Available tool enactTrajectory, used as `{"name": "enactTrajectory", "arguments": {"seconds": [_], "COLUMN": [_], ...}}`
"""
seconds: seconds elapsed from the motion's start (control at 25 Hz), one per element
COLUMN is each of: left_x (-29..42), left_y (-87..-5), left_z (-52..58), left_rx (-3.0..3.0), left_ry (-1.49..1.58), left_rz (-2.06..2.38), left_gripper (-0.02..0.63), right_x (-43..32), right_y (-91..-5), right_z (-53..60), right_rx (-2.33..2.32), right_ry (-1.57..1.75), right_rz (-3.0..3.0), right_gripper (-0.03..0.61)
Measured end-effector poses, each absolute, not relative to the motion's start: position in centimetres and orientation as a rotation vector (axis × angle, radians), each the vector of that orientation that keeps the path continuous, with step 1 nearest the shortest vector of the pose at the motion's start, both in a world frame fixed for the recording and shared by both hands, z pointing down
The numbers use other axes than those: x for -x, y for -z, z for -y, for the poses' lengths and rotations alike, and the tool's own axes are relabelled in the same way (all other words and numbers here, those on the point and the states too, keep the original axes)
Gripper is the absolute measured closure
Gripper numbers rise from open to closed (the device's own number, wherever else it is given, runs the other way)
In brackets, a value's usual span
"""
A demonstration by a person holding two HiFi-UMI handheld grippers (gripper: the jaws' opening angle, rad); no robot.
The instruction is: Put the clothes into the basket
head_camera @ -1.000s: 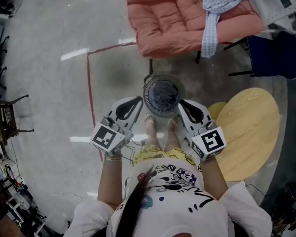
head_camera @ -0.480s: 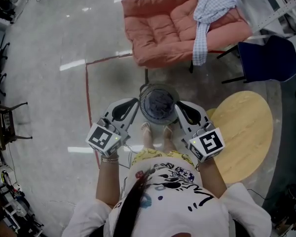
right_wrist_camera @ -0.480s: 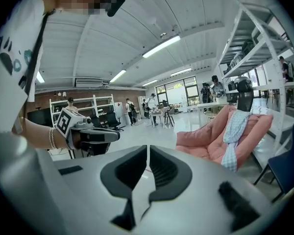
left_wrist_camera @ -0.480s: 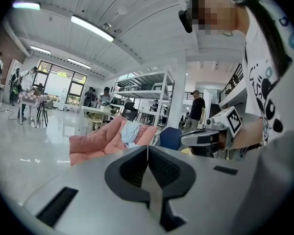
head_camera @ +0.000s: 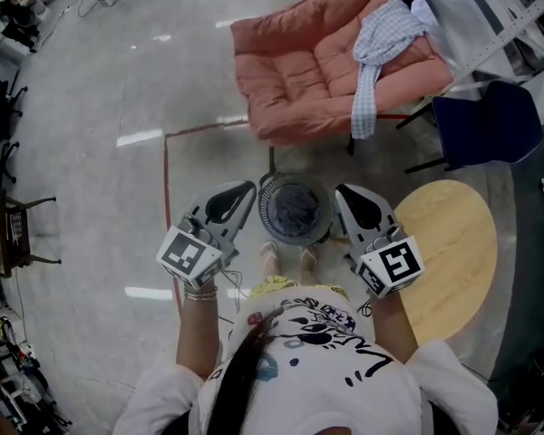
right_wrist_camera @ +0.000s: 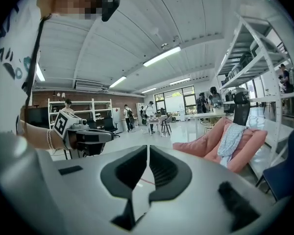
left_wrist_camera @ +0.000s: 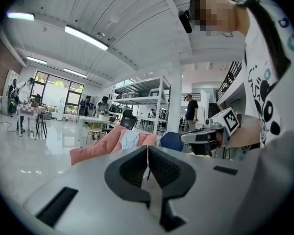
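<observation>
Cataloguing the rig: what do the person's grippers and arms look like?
Both the left gripper and right gripper have pale grey shells, black ribbed pads and a black-and-white marker cube. White printed short-sleeved shirt; bracelet on left wrist.

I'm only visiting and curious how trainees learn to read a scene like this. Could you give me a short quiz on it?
1. True or false: the checked shirt lies on the pink cushioned chair.
2. What is in the basket? A) nothing B) dark clothing C) shoes
3. Fill in: the jaws of the left gripper and the right gripper are both ____.
Key: 1 true; 2 B; 3 shut, with nothing between them.
</observation>
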State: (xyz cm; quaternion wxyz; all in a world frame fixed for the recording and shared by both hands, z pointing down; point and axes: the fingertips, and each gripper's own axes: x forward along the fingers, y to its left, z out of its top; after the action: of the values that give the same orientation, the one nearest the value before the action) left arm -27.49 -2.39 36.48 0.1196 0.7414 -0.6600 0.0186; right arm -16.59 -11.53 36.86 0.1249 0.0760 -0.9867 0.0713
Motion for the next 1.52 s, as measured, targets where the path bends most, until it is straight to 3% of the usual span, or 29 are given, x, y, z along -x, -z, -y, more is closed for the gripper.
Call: {"name": "enactTrajectory", "arguments": {"seconds": [0.8,1.52], "left_x": [28.2,29.0], "left_y": [-31.7,-29.3], "left_z": [1.3,0.9], "left_rx": [-2.218,-2.226], "left_ry": [-0.044,-0.026], "left_rz": [2.016,2.114], "left_gripper": [0.595,0.595], "right_x": [15.5,14.3], "right_y": [-30.1,-29.0], "right_z": [13.0,13.5], "right_rx": [-0.306,-0.323], "right_ry": [-0.093,-0.046], "right_rz": [3.009,3.021], "right_gripper": [0.549,0.549]}}
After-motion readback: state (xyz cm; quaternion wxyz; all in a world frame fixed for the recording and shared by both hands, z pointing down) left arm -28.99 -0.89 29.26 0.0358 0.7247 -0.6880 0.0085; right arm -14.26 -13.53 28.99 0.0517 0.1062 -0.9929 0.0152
